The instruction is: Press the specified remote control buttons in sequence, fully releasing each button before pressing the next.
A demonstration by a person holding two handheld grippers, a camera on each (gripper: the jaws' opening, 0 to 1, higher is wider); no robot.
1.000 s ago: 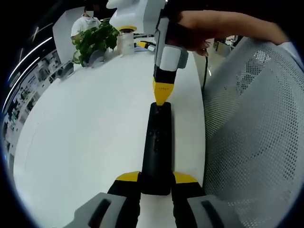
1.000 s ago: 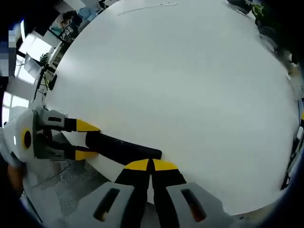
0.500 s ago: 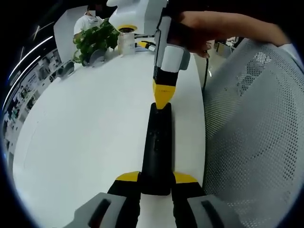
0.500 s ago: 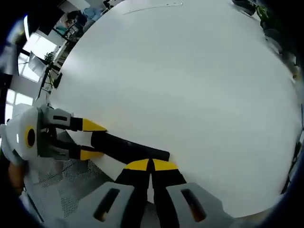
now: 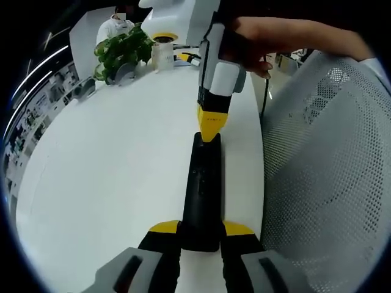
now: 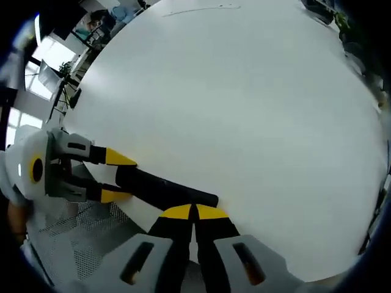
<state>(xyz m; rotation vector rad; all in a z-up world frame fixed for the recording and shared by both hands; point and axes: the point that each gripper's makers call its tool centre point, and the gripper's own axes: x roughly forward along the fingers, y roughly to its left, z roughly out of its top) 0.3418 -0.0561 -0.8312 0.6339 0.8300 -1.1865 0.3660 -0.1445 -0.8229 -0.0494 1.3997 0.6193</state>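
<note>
Barely shifted, right tongs (image 5: pixel 209 131) touch clamped remote (image 5: pixel 202 192).

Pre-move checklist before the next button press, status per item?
1. Remote held by the left tongs: ok, jaws clamp its near end from both sides.
2. Right tongs shut for pressing: ok, the yellow tips meet.
3. Right tongs placed on the remote: ok, their tip sits at its far end.
4. Button fully released: cannot tell, contact between tip and remote is not resolvable.
5. Which button lies under the tip: cannot tell, the buttons are too dark to read.
6. Remote supported: ok, it lies flat on the white table, close to the edge by the mesh chair.
</note>
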